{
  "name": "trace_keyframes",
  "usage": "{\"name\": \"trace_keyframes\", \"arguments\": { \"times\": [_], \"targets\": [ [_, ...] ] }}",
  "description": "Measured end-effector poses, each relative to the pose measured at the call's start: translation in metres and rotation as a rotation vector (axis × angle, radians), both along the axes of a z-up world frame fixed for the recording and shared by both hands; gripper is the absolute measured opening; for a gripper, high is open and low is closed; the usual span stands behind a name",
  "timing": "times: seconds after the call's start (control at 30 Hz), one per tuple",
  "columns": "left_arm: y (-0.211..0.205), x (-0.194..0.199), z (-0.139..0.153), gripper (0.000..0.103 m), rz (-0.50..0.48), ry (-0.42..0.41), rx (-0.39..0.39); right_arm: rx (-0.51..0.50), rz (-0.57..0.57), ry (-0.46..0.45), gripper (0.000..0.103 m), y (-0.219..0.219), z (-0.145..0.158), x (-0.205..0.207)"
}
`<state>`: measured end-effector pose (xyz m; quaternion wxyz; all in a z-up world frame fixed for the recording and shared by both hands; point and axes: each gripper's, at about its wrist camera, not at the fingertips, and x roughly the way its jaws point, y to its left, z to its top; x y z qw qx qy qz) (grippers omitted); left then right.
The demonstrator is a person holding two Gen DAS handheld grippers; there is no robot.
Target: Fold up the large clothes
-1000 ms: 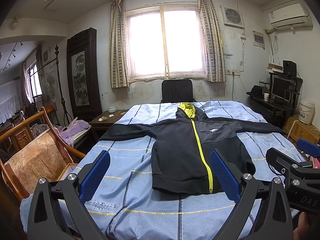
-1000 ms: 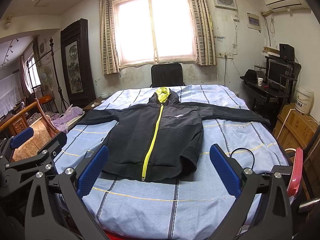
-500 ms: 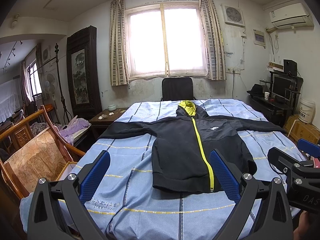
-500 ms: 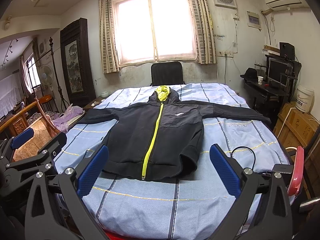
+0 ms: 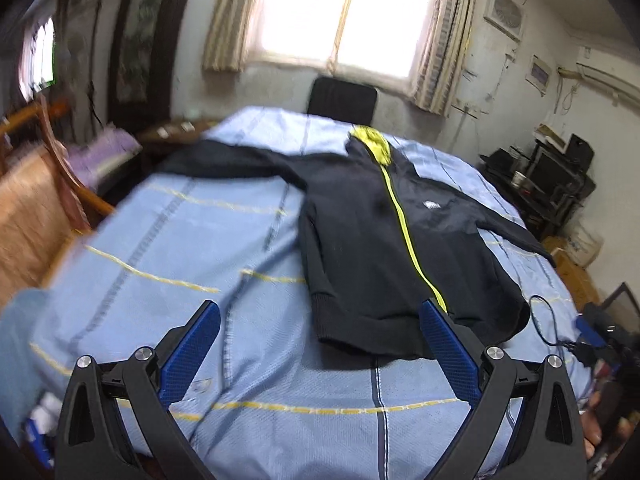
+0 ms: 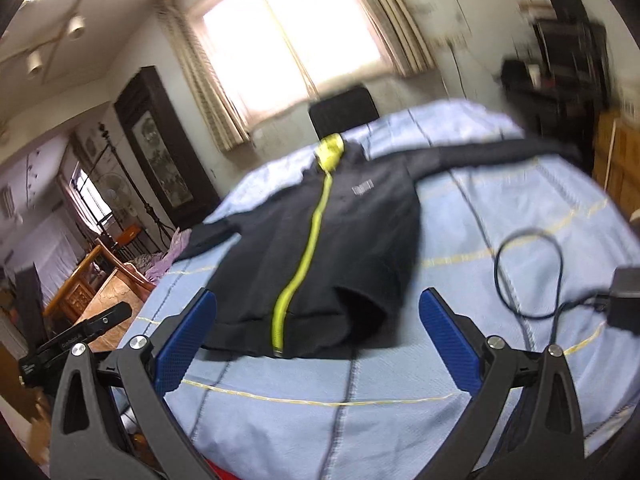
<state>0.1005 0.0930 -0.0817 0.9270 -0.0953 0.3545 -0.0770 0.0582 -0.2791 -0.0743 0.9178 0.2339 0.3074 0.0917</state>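
Left tongs (image 5: 320, 350) and right tongs (image 6: 318, 338) both gape wide, empty. Black zip-up hooded fleece jacket with yellow zipper (image 5: 384, 248) lies flat mid-bed (image 5: 192, 248), sleeves spread. Soft, floppy, bulky; best pinched at near hem corners.

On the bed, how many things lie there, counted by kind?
Black jacket with yellow zip: 1
Black cable with its adapter: 1
Total: 2, both resting on the blue bed sheet.
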Motion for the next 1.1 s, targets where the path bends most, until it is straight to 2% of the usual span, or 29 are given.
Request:
{"name": "trace_keyframes", "arguments": {
  "times": [0.13,0.17,0.2,0.37,0.5,0.53,0.57,0.6,0.63,0.7,0.77,0.87,0.9,0.93,0.97,1.0,1.03,1.07,1.1],
  "targets": [
    [0.002,0.035,-0.025,0.1,-0.059,0.109,-0.079,0.061,0.049,0.133,0.098,-0.011,-0.033,0.038],
    [-0.001,0.044,-0.031,0.099,-0.075,0.134,-0.086,0.071,0.055,0.159,0.095,-0.012,-0.04,0.045],
    [-0.004,0.05,-0.034,0.099,-0.087,0.144,-0.081,0.073,0.057,0.179,0.09,-0.013,-0.044,0.052],
    [-0.028,0.074,-0.053,0.098,-0.134,0.197,-0.009,0.069,0.057,0.233,0.09,-0.01,-0.054,0.081],
    [-0.032,0.087,-0.065,0.09,-0.164,0.235,-0.026,0.043,0.07,0.263,0.089,-0.004,-0.058,0.098],
    [-0.03,0.089,-0.068,0.084,-0.165,0.242,-0.024,0.033,0.067,0.269,0.087,-0.004,-0.061,0.1],
    [-0.029,0.092,-0.07,0.075,-0.165,0.252,-0.024,0.029,0.065,0.273,0.078,-0.005,-0.062,0.101],
    [-0.026,0.093,-0.073,0.071,-0.167,0.266,-0.033,0.021,0.062,0.283,0.066,-0.007,-0.066,0.101],
    [-0.021,0.094,-0.077,0.065,-0.171,0.283,-0.052,0.017,0.057,0.299,0.062,-0.013,-0.071,0.101],
    [-0.013,0.096,-0.082,0.056,-0.172,0.303,-0.09,0.028,0.044,0.329,0.043,-0.025,-0.082,0.097],
    [-0.008,0.099,-0.085,0.054,-0.181,0.316,-0.119,0.06,0.039,0.361,0.039,-0.038,-0.093,0.092],
    [-0.016,0.104,-0.084,0.054,-0.198,0.331,-0.121,0.12,0.044,0.362,0.047,-0.047,-0.091,0.091],
    [-0.019,0.107,-0.083,0.054,-0.206,0.334,-0.117,0.12,0.049,0.353,0.059,-0.046,-0.088,0.091],
    [-0.024,0.109,-0.082,0.052,-0.216,0.331,-0.111,0.112,0.055,0.341,0.063,-0.043,-0.084,0.094],
    [-0.027,0.111,-0.08,0.031,-0.219,0.32,-0.095,0.099,0.056,0.334,0.063,-0.041,-0.081,0.096],
    [-0.029,0.113,-0.079,0.017,-0.215,0.309,-0.067,0.09,0.058,0.331,0.053,-0.038,-0.08,0.096],
    [-0.03,0.114,-0.077,0.015,-0.212,0.299,-0.046,0.082,0.065,0.33,0.038,-0.035,-0.079,0.099],
    [-0.027,0.117,-0.075,0.014,-0.22,0.297,-0.074,0.071,0.071,0.335,0.011,-0.033,-0.08,0.102],
    [-0.024,0.118,-0.073,0.014,-0.218,0.295,-0.092,0.067,0.076,0.34,0.011,-0.033,-0.081,0.104]
  ]
}}
